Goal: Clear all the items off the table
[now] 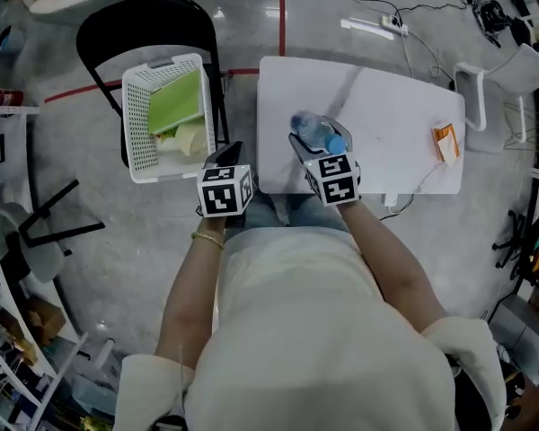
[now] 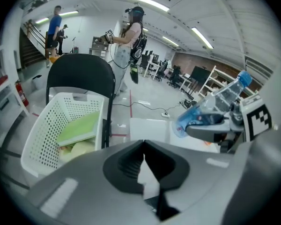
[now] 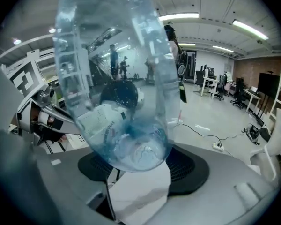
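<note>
Right gripper point(image 1: 316, 151): jaws apart and clamped on 1 clear plastic water bottle point(image 1: 307, 127), which sits between the 2 pads. The bottle is held in the air above the near left part of the white table point(image 1: 386, 106), clear of its top.

Bottle attitude: tilted. Its long axis runs from the blue cap, which is high and on the near side by the marker cube, to the rounded base, which is low and points to the far left. In the right gripper view the base sits between the jaws and the cap end is cut off at the top edge. The label print cannot be read.

Left gripper point(image 1: 226, 155): jaws together, nothing between them. It is just left of the table's near left corner, beside the near right corner of the basket point(image 1: 139, 133).

Count on the table: 1 orange packet point(image 1: 446, 142), lying near the right edge, well apart from the bottle. Its print is too small to read.

Count off the table: 1 white perforated basket on 1 black chair point(image 1: 162, 16), left of the table. The basket holds 1 flat green item point(image 1: 175, 104) leaning inside. Pale items lie partly under it; their number cannot be told.

The person's torso hides the floor at the near side.
</note>
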Demonstrator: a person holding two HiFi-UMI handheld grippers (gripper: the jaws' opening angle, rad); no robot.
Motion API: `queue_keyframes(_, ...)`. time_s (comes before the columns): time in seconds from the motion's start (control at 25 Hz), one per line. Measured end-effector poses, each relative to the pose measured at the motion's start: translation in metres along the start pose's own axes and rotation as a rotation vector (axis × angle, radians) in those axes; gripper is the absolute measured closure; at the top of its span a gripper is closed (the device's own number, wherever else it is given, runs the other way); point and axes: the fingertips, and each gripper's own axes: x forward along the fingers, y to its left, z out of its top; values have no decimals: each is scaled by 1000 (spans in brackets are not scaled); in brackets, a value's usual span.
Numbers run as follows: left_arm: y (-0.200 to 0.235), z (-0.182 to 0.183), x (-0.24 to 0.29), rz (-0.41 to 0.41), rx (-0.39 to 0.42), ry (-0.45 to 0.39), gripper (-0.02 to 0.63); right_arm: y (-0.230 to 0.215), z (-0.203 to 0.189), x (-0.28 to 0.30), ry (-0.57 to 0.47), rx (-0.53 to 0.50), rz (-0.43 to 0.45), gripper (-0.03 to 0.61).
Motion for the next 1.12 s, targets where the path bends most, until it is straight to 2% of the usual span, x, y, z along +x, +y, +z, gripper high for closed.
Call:
queue_keyframes(0.24,57,-7,-28,69,-71,-21,604,70,35,33,-14,-95,122,253)
queue_keyframes(0.56,122,-16,-55,148,-164,-51,604,144,71,70,-22,-197,242,253)
queue_keyframes(0.8,158,-24,-69,183,-226,-70,604,195,85,92,-8,-258,317,253)
queue_keyframes(1.12,204,-44,-90,244,-307,-82,604,258,83,119,31,-331,413,253)
